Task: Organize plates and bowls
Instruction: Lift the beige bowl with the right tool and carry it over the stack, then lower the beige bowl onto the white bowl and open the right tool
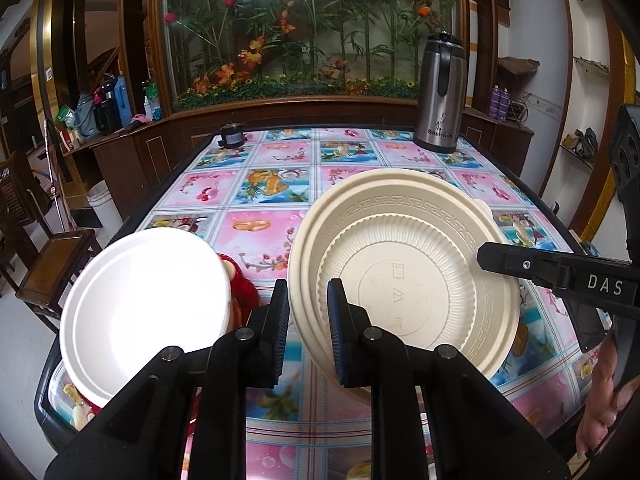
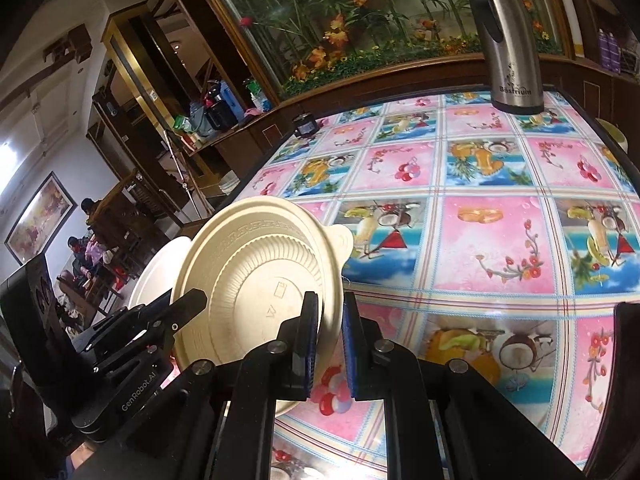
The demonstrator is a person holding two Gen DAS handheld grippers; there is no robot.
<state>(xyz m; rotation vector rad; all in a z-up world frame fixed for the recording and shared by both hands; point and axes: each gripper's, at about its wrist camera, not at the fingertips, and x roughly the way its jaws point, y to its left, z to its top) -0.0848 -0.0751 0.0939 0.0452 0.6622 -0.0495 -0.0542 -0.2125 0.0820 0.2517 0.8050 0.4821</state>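
Clamping: L gripper (image 1: 308, 324) & R gripper (image 2: 330, 344) | both nearly closed on cream bowl (image 1: 404, 276) rim

The cream bowl (image 1: 404, 276) is hanging over the table (image 1: 276, 192), the white plate (image 1: 148, 312) sitting left of the bowl, the steel flask (image 1: 440, 92) standing behind it on the table's far edge.

A glass-fronted display of artificial flowers and bamboo (image 1: 312, 28) backs the desk's pink-and-blue fruit-patterned cloth (image 1: 248, 188), dark wooden cabinets (image 1: 120, 152) alongside; a wooden chair (image 1: 52, 264) stands on pale floor, a framed painting (image 2: 40, 216) hangs on the wall.
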